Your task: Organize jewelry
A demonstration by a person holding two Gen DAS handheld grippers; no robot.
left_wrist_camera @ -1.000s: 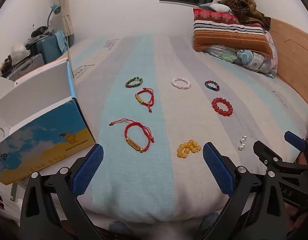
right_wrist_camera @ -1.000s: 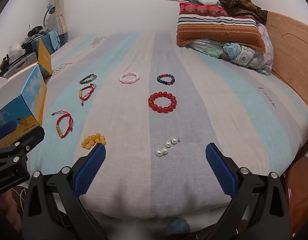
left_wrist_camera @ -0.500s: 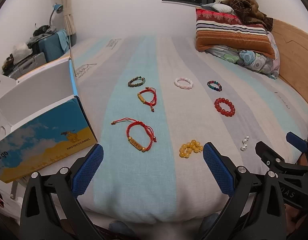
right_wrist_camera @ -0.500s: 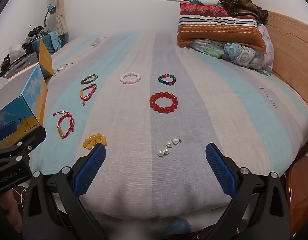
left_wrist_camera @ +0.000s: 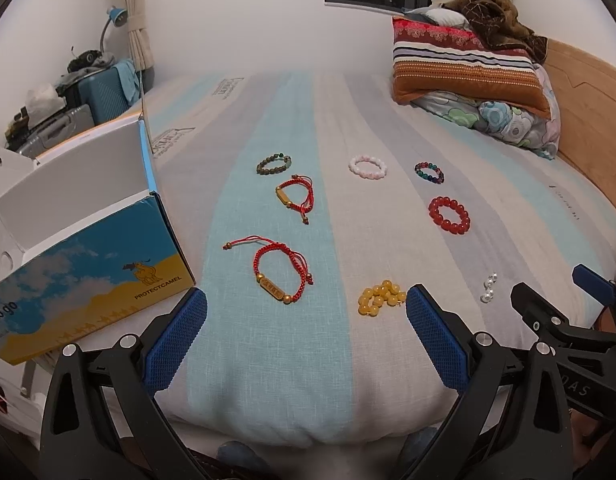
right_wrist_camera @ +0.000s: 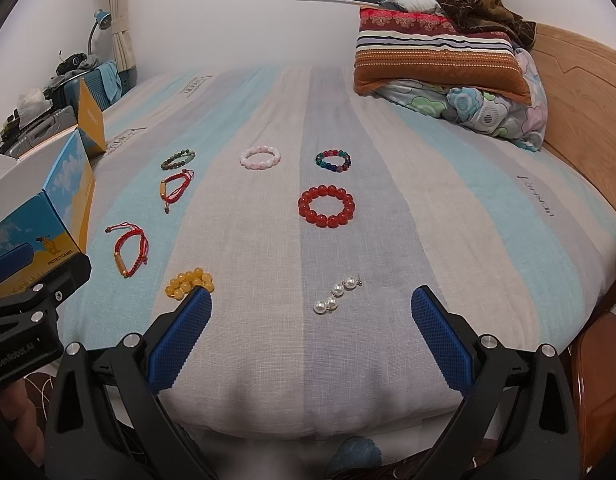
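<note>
Several bracelets lie on the striped bed. Nearest are a red cord bracelet with a gold bar (left_wrist_camera: 281, 276), a yellow bead bracelet (left_wrist_camera: 380, 298) and white pearls (right_wrist_camera: 340, 294). Farther off lie a second red cord bracelet (left_wrist_camera: 295, 196), a red bead bracelet (right_wrist_camera: 327, 206), a green-brown one (left_wrist_camera: 273, 164), a pink one (right_wrist_camera: 260, 157) and a multicoloured one (right_wrist_camera: 333, 161). My left gripper (left_wrist_camera: 305, 320) is open and empty at the bed's near edge, in front of the near red cord bracelet. My right gripper (right_wrist_camera: 310, 322) is open and empty, just short of the pearls.
An open blue and yellow cardboard box (left_wrist_camera: 87, 256) stands at the bed's left edge. Pillows and a folded quilt (right_wrist_camera: 440, 64) are stacked at the far right by the wooden headboard (right_wrist_camera: 580, 80). Suitcases and clutter (left_wrist_camera: 75, 100) sit beyond the box.
Both grippers have shifted slightly toward the bed, so the jewelry sits a little lower in view. Nothing has been touched.
</note>
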